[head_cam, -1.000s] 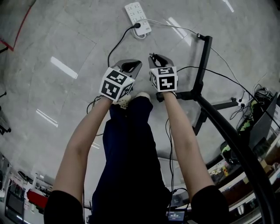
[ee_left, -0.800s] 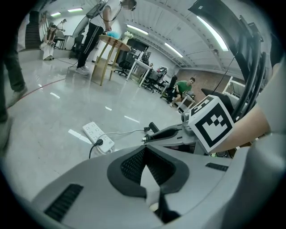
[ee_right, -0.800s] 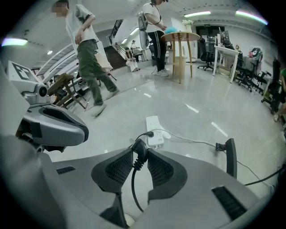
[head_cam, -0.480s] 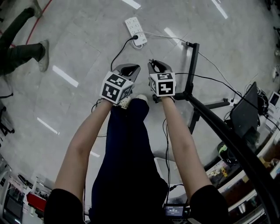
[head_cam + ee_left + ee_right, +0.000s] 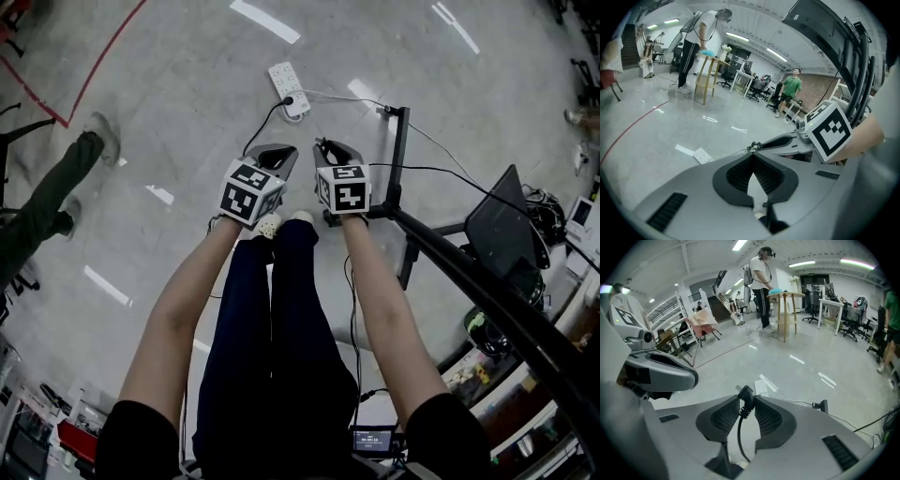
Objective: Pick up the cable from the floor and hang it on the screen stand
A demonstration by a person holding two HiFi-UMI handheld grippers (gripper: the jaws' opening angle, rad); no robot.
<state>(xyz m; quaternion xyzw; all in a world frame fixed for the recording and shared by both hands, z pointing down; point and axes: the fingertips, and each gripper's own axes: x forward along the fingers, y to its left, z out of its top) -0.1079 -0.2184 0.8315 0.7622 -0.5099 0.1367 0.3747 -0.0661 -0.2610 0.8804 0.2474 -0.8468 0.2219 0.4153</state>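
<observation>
So far, the first part looks done. One end of the cable (image 5: 738, 434) is off the floor (image 5: 169, 94). The right gripper (image 5: 746, 398) pinches the black plug end tight between its two jaws, and the rest of the cable hangs down under it. In the head view the plug end is up in the air, just left of the stand (image 5: 398, 150). It is close to the stand's thin pole but not touching it.

The left gripper (image 5: 752, 154) has its jaw tips pressed together. I see nothing between the tips, so it seems to hold nothing. It sits a bit further left of the stand, right beside the right gripper.

What is left, I think, is the hanging part. The cable is not on the stand yet. It needs to go over to the stand, be laid across the pole or the long bar, and then be let go.

Both arms (image 5: 178, 309) are stretched out straight in front of the person, side by side. Both grippers point forward and a little down toward the floor. The right arm is the one nearer the stand.
</observation>
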